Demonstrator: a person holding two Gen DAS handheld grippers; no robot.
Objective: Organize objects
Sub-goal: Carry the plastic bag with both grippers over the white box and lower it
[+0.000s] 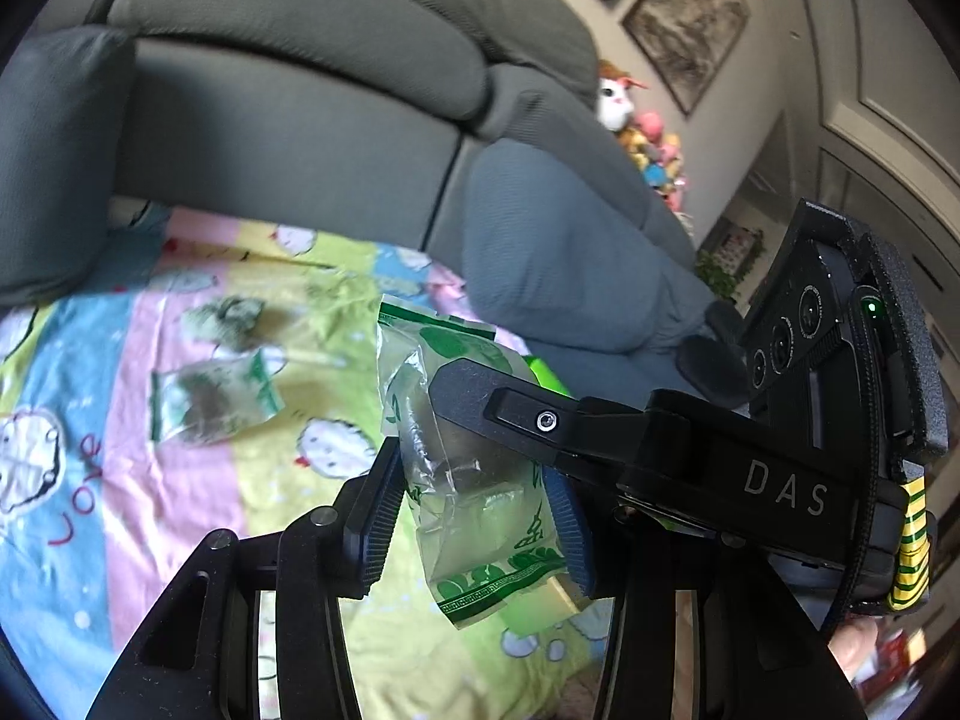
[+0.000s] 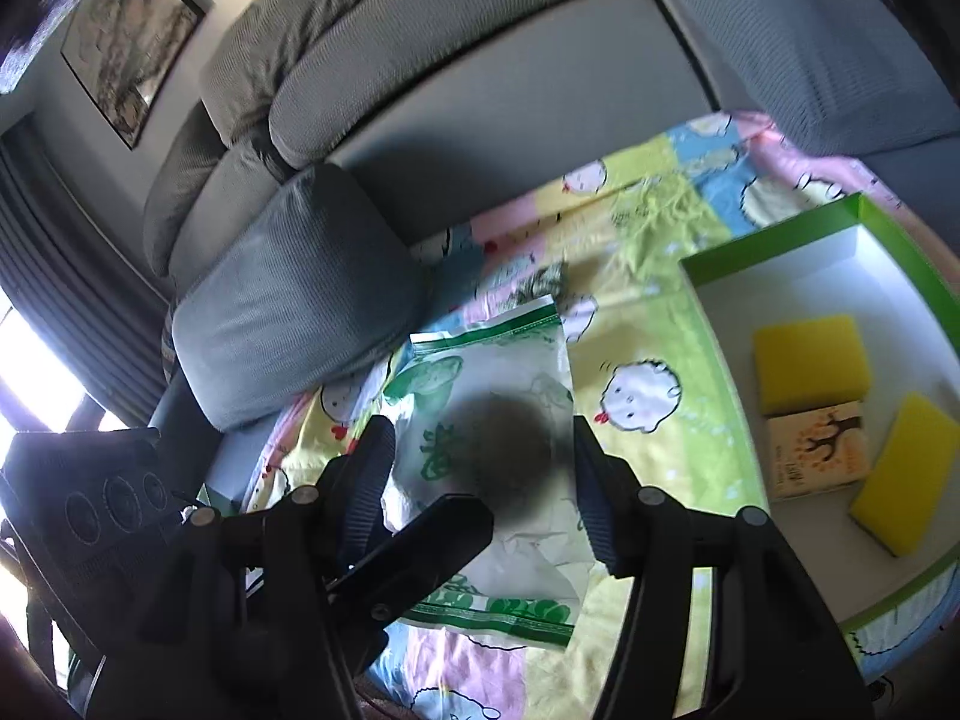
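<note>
Two grippers are on one clear packet with green print, and I hold one in each hand. My left gripper (image 1: pixel 474 516) has its ribbed pads pressed on both sides of the packet (image 1: pixel 474 462), which hangs crumpled between them above the cartoon-print blanket (image 1: pixel 180 480). From the right wrist view, my right gripper (image 2: pixel 489 486) also brackets that same packet (image 2: pixel 504 420); its right pad lies along the packet's edge, and its left pad sits at the other side, so the jaws look clamped on it, only partly apart. A finger of the left gripper crosses in front of the packet's lower left.

Two more packets (image 1: pixel 210 402) of the same kind lie flat on the blanket toward its far left edge, near the grey sofa (image 1: pixel 288 138). A green-walled box (image 2: pixel 774 240) sits at the blanket's right edge, holding two yellow sponges (image 2: pixel 810 360) and a small printed card box (image 2: pixel 816 450).
</note>
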